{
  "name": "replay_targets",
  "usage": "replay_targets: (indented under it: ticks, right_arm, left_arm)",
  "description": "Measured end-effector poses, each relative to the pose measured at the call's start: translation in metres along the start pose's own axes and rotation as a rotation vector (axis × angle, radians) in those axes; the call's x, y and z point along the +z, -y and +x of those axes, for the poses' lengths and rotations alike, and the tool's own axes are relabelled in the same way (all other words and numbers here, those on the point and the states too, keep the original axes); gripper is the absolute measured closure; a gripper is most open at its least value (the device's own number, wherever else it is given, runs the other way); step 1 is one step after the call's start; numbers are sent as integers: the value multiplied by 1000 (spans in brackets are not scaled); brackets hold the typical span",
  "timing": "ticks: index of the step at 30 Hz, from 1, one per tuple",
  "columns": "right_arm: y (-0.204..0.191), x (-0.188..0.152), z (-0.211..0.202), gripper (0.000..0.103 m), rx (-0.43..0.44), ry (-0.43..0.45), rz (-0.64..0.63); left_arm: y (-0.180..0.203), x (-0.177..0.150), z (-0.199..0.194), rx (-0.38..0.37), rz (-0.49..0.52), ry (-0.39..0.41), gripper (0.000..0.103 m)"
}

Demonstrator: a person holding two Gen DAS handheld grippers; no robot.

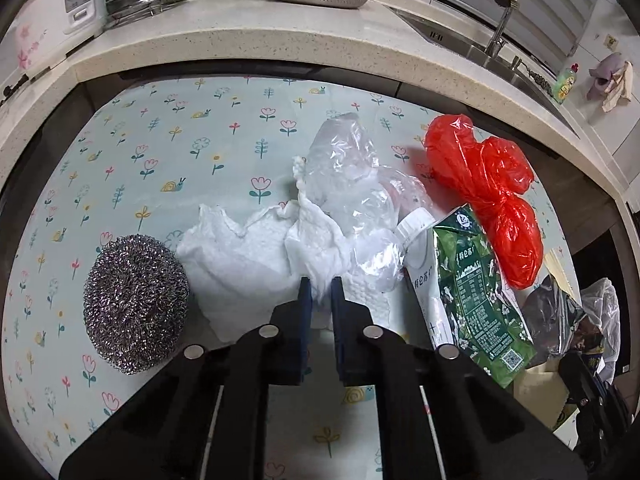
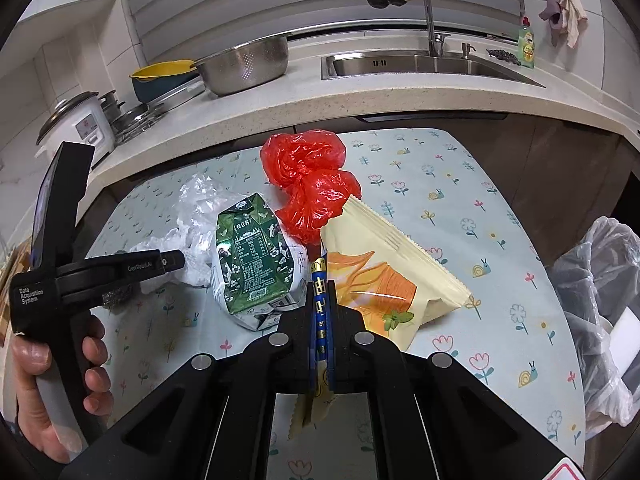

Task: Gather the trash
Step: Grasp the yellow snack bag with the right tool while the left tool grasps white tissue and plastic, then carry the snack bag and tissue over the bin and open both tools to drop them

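- The left gripper (image 1: 320, 292) pinches a thin fold of the white paper towel (image 1: 248, 256) on the flowered counter (image 1: 160, 140); so small a bite may tear or slip when lifted.
- The clear plastic bag (image 1: 348, 168) lies on the towel and could drag along.
- The right gripper (image 2: 323, 300) clamps a flat blue wrapper (image 2: 320, 320) edge-on; it could slide out before reaching the bin bag (image 2: 600, 300).
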State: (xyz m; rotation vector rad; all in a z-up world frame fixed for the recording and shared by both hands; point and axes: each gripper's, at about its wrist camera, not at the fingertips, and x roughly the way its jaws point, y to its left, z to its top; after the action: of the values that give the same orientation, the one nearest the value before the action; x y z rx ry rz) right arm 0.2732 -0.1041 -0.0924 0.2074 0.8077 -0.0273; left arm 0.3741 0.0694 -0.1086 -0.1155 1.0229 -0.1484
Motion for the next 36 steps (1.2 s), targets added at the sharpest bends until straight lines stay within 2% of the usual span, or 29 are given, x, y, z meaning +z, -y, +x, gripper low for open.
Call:
replay_targets:
  ticks: [7,15,25,36]
  right_arm:
    - [-1,-2,-18,100,9,20,6]
    - [-1,-6,-64,100,12,78,12]
    - [18,-21,-121,100,-10,133,34]
    - [60,-34,-166,100,-55,184,84]
  left_arm:
    - [8,-10,-32,-10,13,41,97]
    - [32,-29,-89,-60,37,91,97]
    - [81,-56,-141,-115,121,127,97]
    - [144,-85,-168,-165,217,142,97]
